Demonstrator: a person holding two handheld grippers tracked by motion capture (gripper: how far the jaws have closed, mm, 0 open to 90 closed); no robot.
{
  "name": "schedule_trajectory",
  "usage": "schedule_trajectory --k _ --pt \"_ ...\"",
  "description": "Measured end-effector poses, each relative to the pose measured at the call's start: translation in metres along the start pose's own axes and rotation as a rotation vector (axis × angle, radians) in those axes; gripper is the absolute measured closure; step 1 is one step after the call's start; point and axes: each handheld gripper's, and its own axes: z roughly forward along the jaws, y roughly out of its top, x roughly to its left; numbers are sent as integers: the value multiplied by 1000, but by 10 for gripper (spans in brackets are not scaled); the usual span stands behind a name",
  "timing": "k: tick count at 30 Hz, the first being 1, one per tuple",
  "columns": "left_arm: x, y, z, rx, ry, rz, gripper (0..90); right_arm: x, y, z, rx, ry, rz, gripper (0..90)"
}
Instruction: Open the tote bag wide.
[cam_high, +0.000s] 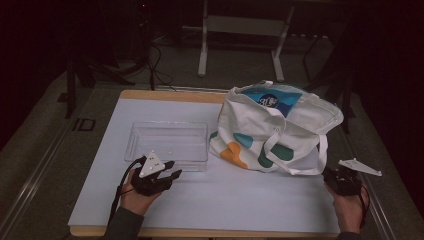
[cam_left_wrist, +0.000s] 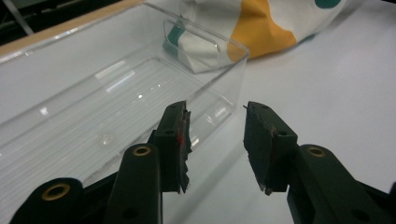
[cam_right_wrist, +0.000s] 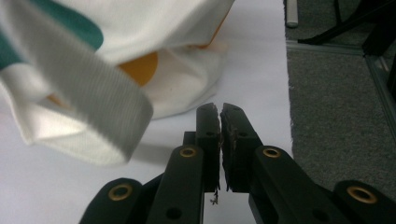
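High view: the white counter (cam_high: 210, 200) fills the middle of the frame. A clear plastic tray (cam_high: 167, 145) lies left of centre, and a white tote bag (cam_high: 272, 127) printed with teal and orange patches sits at right of centre, its mouth open toward the top of the frame and a blue item showing inside. The tray and the bag lie just beside each other. The left tool (cam_high: 172, 170), held in a hand at lower left, sits just below the tray's near edge with its jaws apart. The right tool (cam_high: 330, 175), held in a hand at lower right, sits just beside the loop of the bag's handle strap (cam_high: 320, 157); its jaw state cannot be read here. Left gripper view: the left tool (cam_left_wrist: 215, 144) has its jaws apart with nothing between them, pointing at the tray's (cam_left_wrist: 116, 88) near corner at centre frame, with the bag's (cam_left_wrist: 261, 28) orange patch at the upper middle. Right gripper view: the right tool (cam_right_wrist: 220, 135) has its jaws together with nothing clamped. The strap (cam_right_wrist: 84, 88) crosses the upper left, blurred, clear of the jaws. The bag (cam_right_wrist: 154, 28) lies behind it on the counter (cam_right_wrist: 261, 60).
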Motion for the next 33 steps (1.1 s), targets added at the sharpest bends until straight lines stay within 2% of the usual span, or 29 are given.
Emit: schedule_trajectory --k 7,10,12,16,23,28,33 --pt "1 12 -1 -12 7 32 592 -2 15 3 -9 -8 3 839" --pt "1 17 -2 -12 7 54 587 -2 20 6 -15 11 17 809" --pt "1 21 -2 -14 9 61 585 -2 24 8 -24 53 48 786" --pt "2 27 -2 -10 17 79 584 -3 30 13 -36 98 85 717" --pt "7 39 3 -14 18 94 577 -3 43 22 -18 110 111 648" --pt "8 49 9 -9 20 109 577 -9 46 26 -7 110 174 538" --pt "9 57 14 -4 21 122 574 -15 46 27 -19 125 215 497"
